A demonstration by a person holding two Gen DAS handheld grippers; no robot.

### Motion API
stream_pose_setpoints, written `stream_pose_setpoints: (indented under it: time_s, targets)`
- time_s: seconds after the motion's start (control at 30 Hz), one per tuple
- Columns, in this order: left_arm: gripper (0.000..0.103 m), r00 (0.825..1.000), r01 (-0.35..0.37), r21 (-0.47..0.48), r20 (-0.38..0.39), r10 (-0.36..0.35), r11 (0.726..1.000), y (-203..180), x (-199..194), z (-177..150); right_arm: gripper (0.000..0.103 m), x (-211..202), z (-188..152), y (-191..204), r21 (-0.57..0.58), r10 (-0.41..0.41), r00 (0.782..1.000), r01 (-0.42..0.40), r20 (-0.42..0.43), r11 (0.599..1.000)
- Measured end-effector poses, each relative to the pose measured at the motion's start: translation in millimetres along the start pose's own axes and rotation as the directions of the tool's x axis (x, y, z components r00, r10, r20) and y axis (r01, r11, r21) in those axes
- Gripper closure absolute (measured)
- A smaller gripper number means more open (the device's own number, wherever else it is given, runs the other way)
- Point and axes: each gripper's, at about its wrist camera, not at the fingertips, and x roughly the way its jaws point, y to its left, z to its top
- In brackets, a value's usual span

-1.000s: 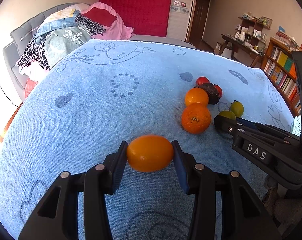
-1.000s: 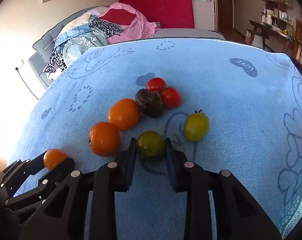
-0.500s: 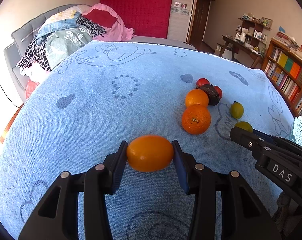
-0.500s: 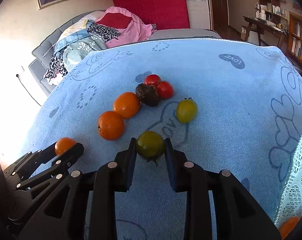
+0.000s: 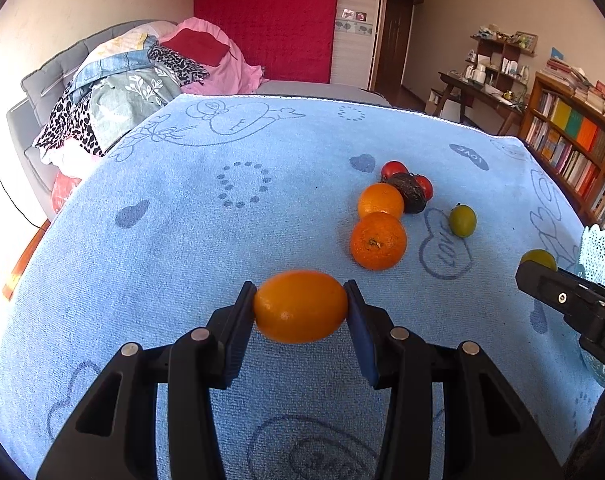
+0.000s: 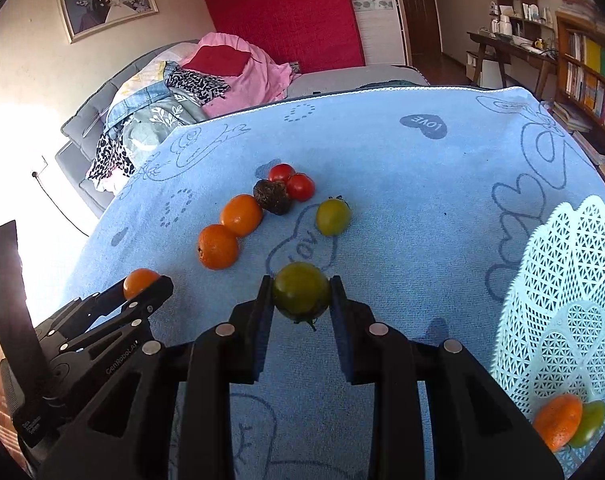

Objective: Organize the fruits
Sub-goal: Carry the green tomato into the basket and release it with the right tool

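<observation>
A lived-in room: red panel on the far wall, clothes heaped on a grey sofa, bookshelves at 3 o'clock, and a blue towel-covered surface [image 5: 206, 240] in front.

Left wrist view. Left tongs [image 5: 301, 307] pinching an oval orange fruit [image 5: 301, 306], long axis lying crosswise between the pads, lifted clear of the cloth. At 1 o'clock, two oranges [image 5: 378, 241] touching each other, then a dark avocado [image 5: 411, 193] with two red tomatoes [image 5: 394, 168] against it; a yellow-green tomato [image 5: 462, 220] apart to their right. At 3 o'clock, the right tongs [image 5: 536, 266] with a greenish fruit at the tip, just beside the rim of a pale lace basket [image 5: 600, 254].

Right wrist view. Right tongs [image 6: 301, 297] clamped on a green tomato [image 6: 301, 296], stem hanging down. Basket [image 6: 558, 292] at 3 to 4 o'clock, near, already holding an orange piece and a green one at its bottom. Left tongs [image 6: 142, 283] at 9 o'clock, well apart from the basket. Right side clearly the nearer; likely drop first from there, with a swing toward 3 o'clock.

Against the frames a second back: right tongs pulled away from the fruit cluster and raised, basket newly in sight; left grip unchanged.
</observation>
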Motion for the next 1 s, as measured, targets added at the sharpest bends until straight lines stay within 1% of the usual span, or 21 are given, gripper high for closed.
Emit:
stream_pose_setpoints:
  time_s: [0.17,0.4,0.73,1.0]
  targets:
    - [0.058,1.0,0.024,0.018,-0.005,-0.024,1.0,-10.1,-8.9,-1.5,0.074,-24.9,-2.0,-11.3,0.03,0.002,0.999,-0.003,0.039,1.0]
    - [0.058,0.999,0.05,0.053,0.014,-0.05,0.997,-30.9,-26.9,-0.2,0.074,-57.3,-8.9,-32.6,0.072,-0.015,0.997,0.009,0.077,0.997]
    - [0.058,0.996,0.073,0.131,0.042,-0.079,0.989,-68.1,-49.1,2.6,0.074,-93.6,-26.9,-78.4,0.164,-0.07,0.991,0.051,0.112,0.985]
    - [0.058,0.993,0.102,0.186,0.032,-0.109,0.977,-98.2,-54.4,0.1,0.074,-113.3,-41.6,-110.4,0.206,-0.118,0.985,0.09,0.124,0.974]
